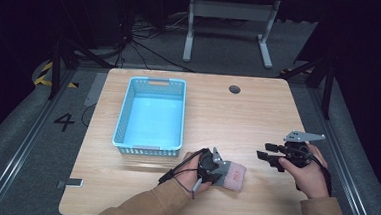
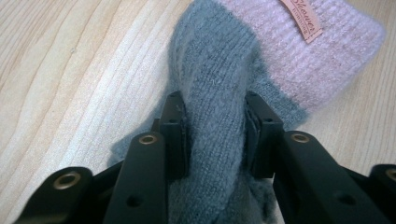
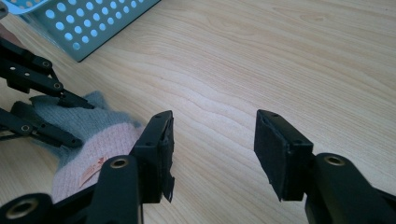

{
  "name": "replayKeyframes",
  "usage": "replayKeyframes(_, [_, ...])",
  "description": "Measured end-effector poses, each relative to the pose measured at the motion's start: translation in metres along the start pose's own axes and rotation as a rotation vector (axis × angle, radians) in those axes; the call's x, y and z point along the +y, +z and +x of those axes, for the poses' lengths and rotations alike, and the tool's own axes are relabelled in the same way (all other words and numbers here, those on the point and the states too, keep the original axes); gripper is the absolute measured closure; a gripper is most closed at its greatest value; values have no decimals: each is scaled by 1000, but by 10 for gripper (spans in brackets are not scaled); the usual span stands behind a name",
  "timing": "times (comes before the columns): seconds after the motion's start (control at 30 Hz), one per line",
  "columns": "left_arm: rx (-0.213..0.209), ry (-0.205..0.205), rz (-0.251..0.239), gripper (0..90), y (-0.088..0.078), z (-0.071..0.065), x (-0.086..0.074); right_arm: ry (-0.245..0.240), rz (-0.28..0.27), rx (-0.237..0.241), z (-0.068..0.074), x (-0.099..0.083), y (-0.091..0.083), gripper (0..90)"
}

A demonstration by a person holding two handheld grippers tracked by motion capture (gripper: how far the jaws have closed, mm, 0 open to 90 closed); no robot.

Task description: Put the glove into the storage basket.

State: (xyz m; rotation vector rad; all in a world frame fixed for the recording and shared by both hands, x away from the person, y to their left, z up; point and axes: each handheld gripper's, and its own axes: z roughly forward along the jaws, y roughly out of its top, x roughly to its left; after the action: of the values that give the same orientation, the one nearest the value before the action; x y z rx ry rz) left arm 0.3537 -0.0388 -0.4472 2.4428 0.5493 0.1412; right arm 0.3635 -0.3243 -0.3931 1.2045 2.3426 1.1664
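This looks like a lab or recording studio set up for test work, not a home. A single wooden desk (image 1: 258,116) with a cable port (image 1: 234,89) stands on grey carpet, ringed by dark surroundings. Loose cables (image 1: 147,45) trail across the floor behind it, beside the white frame of another desk (image 1: 228,29). Yellow-black hazard tape (image 1: 44,73) and a painted number 4 (image 1: 64,122) mark the floor.

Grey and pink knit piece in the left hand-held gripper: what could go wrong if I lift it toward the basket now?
1. The left hand-held gripper pinches only a bunched grey fold of the knit piece; it may slip free.
2. The pink cuff would hang loose and could catch the blue basket rim.
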Motion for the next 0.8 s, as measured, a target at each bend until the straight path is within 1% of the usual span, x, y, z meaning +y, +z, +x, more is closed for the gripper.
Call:
replayKeyframes(0.03, [-6,-11,-6,667,-1,1,0,0,2,1,0,0,0,485])
replayKeyframes(0.07, [-6,-11,-6,672,-1,1,0,0,2,1,0,0,0,485])
replayKeyframes(0.13, [-25,-30,-10,676,-2,3,0,3,1,-1,-1,0,0,485])
replayKeyframes(0.23, [-45,-52,-15,683,-9,4,1,5,-6,-5,-3,1,-1,487])
replayKeyframes(0.27, [-50,-46,-23,685,-10,5,2,7,-7,-4,-4,2,-1,486])
replayKeyframes(0.3, [-56,-51,-37,686,-14,5,3,8,-10,-2,-4,3,-1,487])
replayKeyframes(0.33, [-63,-54,-40,687,-17,5,4,7,-14,-3,-5,3,-1,486])
replayKeyframes(0.37, [-62,-48,-45,687,-21,5,5,7,-14,-1,-5,4,-1,487])
replayKeyframes(0.4, [-68,-51,-56,686,-28,6,6,9,-17,-2,-6,6,0,487])
replayKeyframes(0.43, [-68,-51,-56,686,-28,6,6,9,-17,-2,-6,6,0,487])
replayKeyframes(0.47, [-75,-56,-72,686,-32,6,7,10,-17,0,-6,6,1,487])
replayKeyframes(0.5, [-76,-52,-82,686,-36,6,8,6,-11,3,-6,7,3,487])
replayKeyframes(0.57, [-85,-47,-87,685,-43,7,10,7,-7,7,-6,8,5,486])
replayKeyframes(0.73, [-97,-57,-116,685,-60,10,11,6,-7,10,-7,12,9,486])
replayKeyframes(0.77, [-97,-72,-132,684,-65,11,11,2,-6,13,-8,13,10,486])
replayKeyframes(0.8, [-98,-72,-135,684,-68,12,10,6,-5,17,-7,14,11,486])
